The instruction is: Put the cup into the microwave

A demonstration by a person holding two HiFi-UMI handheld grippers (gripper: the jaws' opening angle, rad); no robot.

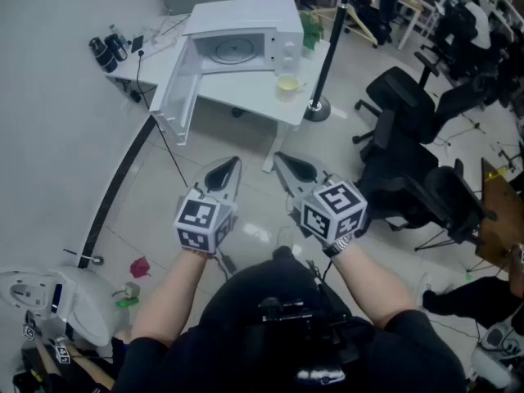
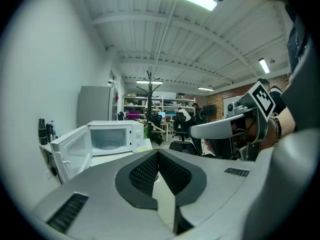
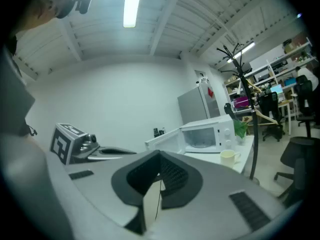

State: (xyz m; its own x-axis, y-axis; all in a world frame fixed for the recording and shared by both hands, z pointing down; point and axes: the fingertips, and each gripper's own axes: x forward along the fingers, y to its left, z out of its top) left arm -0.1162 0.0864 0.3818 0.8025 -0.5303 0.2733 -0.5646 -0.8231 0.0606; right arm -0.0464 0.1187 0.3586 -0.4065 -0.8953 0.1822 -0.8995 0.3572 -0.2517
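On the far white table (image 1: 239, 85), small pale yellow ceramic cup (image 1: 287, 83) standing just in front of boxy white microwave oven (image 1: 246, 35), its door (image 1: 176, 97) swung open leftward, nearer, left gripper (image 1: 229, 169) and right gripper (image 1: 285, 164) side by side, both claws pressed together, empty, well apart from the cup.

This looks like an open-plan lab or workshop office. Black swivel chairs (image 1: 391, 97) crowd a pale floor (image 1: 65, 137). Stocked shelves (image 2: 134, 104) line the far wall, and strip lights (image 3: 131, 4) hang from a ribbed white ceiling. A white counter (image 1: 246, 95) carries a microwave (image 1: 246, 35), with a coat stand (image 1: 327, 47) just off its corner.
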